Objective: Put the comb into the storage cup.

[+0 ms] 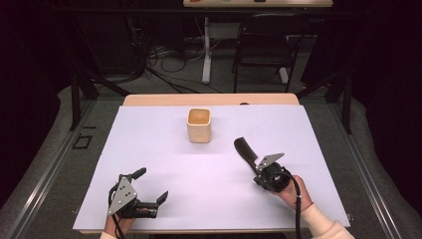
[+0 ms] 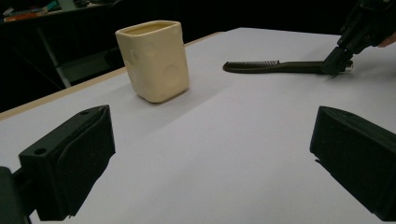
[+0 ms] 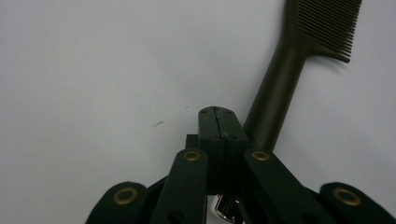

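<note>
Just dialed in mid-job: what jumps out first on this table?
The cream square cup stands upright and alone at the far middle of the white table. Right of it lies a black comb, handle end beside the right gripper, whose jaws are pressed together. The left gripper hovers wide open at the near left.
</note>
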A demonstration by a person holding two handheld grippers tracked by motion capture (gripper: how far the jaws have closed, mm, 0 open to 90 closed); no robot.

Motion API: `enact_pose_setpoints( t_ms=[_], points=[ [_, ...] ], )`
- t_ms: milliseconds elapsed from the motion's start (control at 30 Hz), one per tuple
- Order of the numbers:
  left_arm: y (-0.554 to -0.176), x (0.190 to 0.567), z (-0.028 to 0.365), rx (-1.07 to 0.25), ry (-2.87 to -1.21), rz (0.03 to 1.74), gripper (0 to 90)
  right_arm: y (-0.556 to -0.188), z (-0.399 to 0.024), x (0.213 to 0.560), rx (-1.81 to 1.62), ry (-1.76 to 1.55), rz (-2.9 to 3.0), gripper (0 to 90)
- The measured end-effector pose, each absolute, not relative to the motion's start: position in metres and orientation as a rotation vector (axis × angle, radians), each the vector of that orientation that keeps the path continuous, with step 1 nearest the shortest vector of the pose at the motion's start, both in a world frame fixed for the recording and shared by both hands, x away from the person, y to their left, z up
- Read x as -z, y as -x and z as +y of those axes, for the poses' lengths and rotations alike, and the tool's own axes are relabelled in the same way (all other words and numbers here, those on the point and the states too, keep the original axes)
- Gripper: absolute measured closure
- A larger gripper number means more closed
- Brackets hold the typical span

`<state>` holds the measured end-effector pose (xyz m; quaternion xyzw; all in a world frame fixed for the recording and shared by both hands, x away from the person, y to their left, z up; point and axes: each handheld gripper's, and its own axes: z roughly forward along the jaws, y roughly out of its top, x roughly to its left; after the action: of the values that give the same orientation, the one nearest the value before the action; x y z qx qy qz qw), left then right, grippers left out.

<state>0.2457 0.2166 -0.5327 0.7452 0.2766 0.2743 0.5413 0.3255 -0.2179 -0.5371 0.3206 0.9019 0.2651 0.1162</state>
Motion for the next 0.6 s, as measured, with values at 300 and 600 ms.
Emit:
enact_pose_setpoints(
  t_ms=[300, 600],
  points=[
    [-0.2449, 0.5327, 0.2158, -0.67, -1.783, 0.647, 0.1, -0.3308, -0.2229, 0.5367, -0.759, -0.965, 2.633, 90.0],
    [-0.2448, 0.5331, 0.2155, -0.67, -1.788, 0.649, 0.1, -0.3351, -0.2266, 0.5371, -0.746, -0.99, 2.634, 90.0]
  ],
)
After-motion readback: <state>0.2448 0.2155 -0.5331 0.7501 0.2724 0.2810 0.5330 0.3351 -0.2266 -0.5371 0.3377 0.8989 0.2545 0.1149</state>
